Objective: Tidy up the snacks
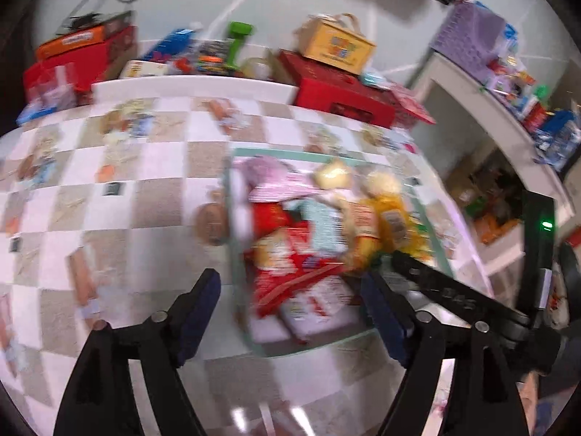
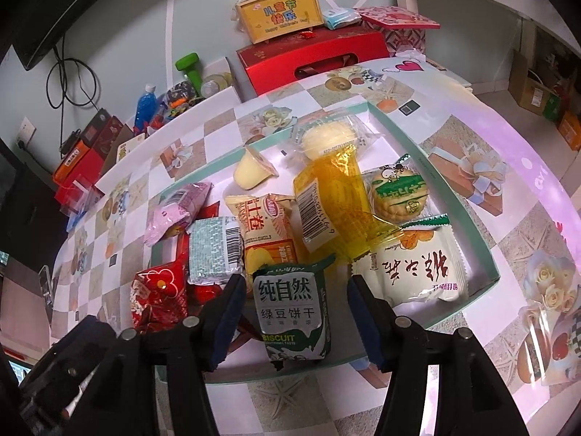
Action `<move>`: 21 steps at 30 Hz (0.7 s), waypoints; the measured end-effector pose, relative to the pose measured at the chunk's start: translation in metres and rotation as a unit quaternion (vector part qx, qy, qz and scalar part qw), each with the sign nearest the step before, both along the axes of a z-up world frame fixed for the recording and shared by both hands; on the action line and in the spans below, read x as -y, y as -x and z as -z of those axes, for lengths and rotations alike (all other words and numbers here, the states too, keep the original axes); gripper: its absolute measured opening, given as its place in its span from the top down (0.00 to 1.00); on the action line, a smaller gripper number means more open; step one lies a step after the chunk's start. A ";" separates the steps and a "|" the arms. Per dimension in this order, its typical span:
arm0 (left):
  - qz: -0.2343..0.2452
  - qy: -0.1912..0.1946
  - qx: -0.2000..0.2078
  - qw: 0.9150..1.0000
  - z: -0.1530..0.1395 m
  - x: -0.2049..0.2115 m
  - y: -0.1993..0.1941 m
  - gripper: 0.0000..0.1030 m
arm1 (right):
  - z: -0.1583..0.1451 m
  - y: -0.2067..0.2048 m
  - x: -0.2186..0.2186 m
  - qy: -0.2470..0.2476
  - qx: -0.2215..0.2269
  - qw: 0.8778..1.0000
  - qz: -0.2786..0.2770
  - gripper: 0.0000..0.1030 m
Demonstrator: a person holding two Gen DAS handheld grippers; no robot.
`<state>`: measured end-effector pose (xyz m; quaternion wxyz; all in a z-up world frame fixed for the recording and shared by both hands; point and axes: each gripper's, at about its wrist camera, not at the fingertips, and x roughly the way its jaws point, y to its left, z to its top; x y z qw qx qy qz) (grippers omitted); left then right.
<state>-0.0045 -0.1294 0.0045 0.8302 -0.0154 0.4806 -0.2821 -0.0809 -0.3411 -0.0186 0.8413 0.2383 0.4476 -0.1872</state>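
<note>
A shallow teal-rimmed tray [image 2: 428, 167] on the checked tablecloth holds several wrapped snacks. My right gripper [image 2: 296, 312] is open, its fingers either side of a green and white biscuit pack [image 2: 292, 309] at the tray's near edge, not closed on it. Around it lie a white pastry pack [image 2: 417, 269], a yellow bag [image 2: 337, 200], a red pack [image 2: 159, 298] and a pink pack [image 2: 170, 214]. In the blurred left wrist view my left gripper [image 1: 290, 309] is open above the tray's [image 1: 232, 232] near left part, over red packs [image 1: 290, 265].
A red gift box [image 2: 312, 61] with a yellow carry box [image 2: 279, 14] on it stands at the table's far edge. Bottles, a green dumbbell [image 2: 189, 65] and red boxes [image 2: 80, 167] crowd the far left. White shelves with goods [image 1: 508, 83] stand to the right.
</note>
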 end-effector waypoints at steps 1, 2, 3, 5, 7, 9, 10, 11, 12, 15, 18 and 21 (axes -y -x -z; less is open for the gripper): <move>-0.015 -0.014 0.006 1.000 0.001 -0.003 -0.001 0.15 | 0.000 0.000 -0.003 0.002 -0.003 1.000 -0.003 0.37; -0.031 -0.033 0.014 0.999 0.003 -0.008 -0.003 0.15 | 0.001 -0.001 -0.004 0.004 -0.006 1.000 -0.006 0.36; -0.052 -0.061 0.023 0.997 0.005 -0.015 -0.005 0.15 | 0.001 -0.002 -0.007 0.006 -0.009 1.000 -0.011 0.35; -0.076 -0.082 0.032 0.993 0.008 -0.024 -0.007 0.10 | 0.002 -0.004 -0.014 0.010 -0.012 1.000 -0.024 0.32; -0.099 -0.101 0.043 0.989 0.012 -0.035 -0.007 0.00 | 0.001 -0.005 -0.023 0.015 -0.009 0.999 -0.037 0.16; -0.117 -0.123 0.051 0.984 0.014 -0.046 -0.005 0.00 | -0.001 -0.004 -0.029 0.023 -0.003 0.999 -0.044 0.00; -0.121 -0.127 0.053 0.983 0.015 -0.050 -0.005 0.00 | -0.003 -0.004 -0.034 0.029 0.001 0.998 -0.048 0.00; -0.124 -0.127 0.052 0.983 0.015 -0.055 -0.004 0.00 | -0.004 -0.003 -0.038 0.034 0.002 0.998 -0.052 0.00; -0.125 -0.126 0.051 0.983 0.016 -0.057 -0.004 0.00 | -0.004 -0.003 -0.042 0.036 0.002 0.998 -0.056 0.00; -0.128 -0.131 0.047 0.982 0.017 -0.062 -0.001 0.00 | -0.004 -0.001 -0.051 0.038 -0.002 0.997 -0.066 0.00; -0.137 -0.127 0.037 0.982 0.018 -0.066 0.002 0.00 | -0.006 0.001 -0.058 0.042 -0.004 0.997 -0.071 0.00; -0.143 -0.116 0.020 0.983 0.021 -0.071 0.003 0.00 | -0.007 0.005 -0.065 0.041 -0.006 0.996 -0.077 0.00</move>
